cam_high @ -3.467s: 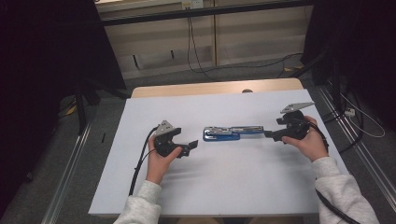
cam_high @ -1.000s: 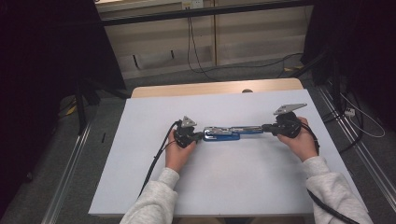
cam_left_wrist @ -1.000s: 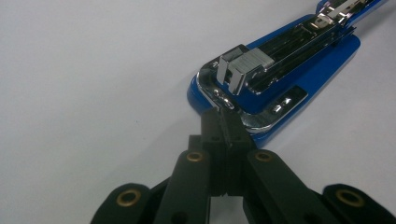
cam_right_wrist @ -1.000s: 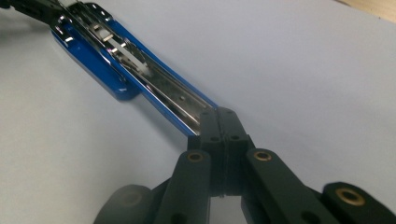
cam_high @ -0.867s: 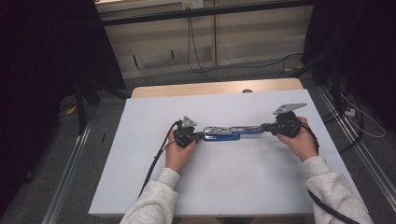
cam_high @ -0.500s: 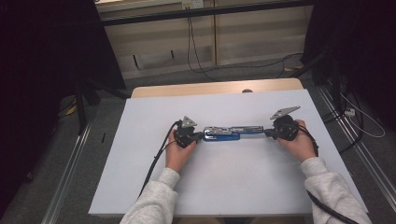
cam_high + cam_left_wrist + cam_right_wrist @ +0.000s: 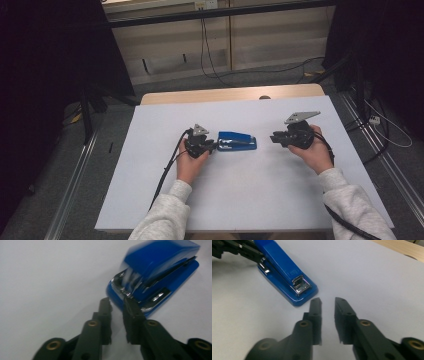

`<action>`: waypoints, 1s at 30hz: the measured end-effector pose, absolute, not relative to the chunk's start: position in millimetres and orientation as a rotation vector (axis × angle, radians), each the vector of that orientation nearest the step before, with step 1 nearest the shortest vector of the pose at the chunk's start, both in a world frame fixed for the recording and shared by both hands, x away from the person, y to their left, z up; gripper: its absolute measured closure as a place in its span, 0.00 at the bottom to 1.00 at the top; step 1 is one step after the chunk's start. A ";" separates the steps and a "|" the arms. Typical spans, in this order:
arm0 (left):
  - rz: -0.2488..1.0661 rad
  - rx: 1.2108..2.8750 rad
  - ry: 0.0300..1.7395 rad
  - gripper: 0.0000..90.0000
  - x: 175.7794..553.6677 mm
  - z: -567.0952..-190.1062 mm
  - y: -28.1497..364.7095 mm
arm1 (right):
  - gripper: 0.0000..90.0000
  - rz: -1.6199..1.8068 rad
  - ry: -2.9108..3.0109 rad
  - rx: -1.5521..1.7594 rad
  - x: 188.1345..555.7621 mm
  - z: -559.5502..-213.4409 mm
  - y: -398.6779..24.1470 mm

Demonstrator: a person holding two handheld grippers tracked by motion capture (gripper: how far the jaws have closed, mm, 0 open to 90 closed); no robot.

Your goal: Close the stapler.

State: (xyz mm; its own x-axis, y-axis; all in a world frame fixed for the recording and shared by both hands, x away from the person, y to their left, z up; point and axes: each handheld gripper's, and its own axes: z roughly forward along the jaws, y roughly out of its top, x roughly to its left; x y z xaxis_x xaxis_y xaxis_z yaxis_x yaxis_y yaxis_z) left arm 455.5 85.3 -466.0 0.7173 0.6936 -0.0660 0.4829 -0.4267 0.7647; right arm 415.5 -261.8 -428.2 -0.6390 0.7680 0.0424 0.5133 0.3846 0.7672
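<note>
I see the blue stapler (image 7: 238, 141), stretched open a second ago, now folded shut mid-sheet; both grippers' jaws have just been opening, nothing between them; right gripper (image 7: 273, 137) has drawn well clear, left gripper (image 7: 215, 146) sits at the stapler's end (one stapler, two grippers); its gripper view shows the chrome hinge (image 7: 125, 287) blurred.

stapler (image 7: 238, 141): glossy blue plastic, bright chromed metal at the ends
left gripper (image 7: 117, 305): matt black plastic (brass-coloured rivets)
sheet (image 7: 150, 190): matt, smooth, pale
desk (image 7: 225, 94): light wood along far edge
</note>
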 end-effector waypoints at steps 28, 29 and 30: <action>0.259 1.886 0.834 0.09 396.4 -423.6 172.2 | 0.14 1.230 2.269 1.234 340.7 -432.0 -274.1; 0.264 1.884 0.835 0.09 394.3 -423.4 174.0 | 0.13 1.235 2.268 1.235 336.6 -431.5 -274.8; 0.265 1.878 0.836 0.08 391.5 -423.7 176.4 | 0.13 1.242 2.266 1.237 334.3 -431.4 -275.2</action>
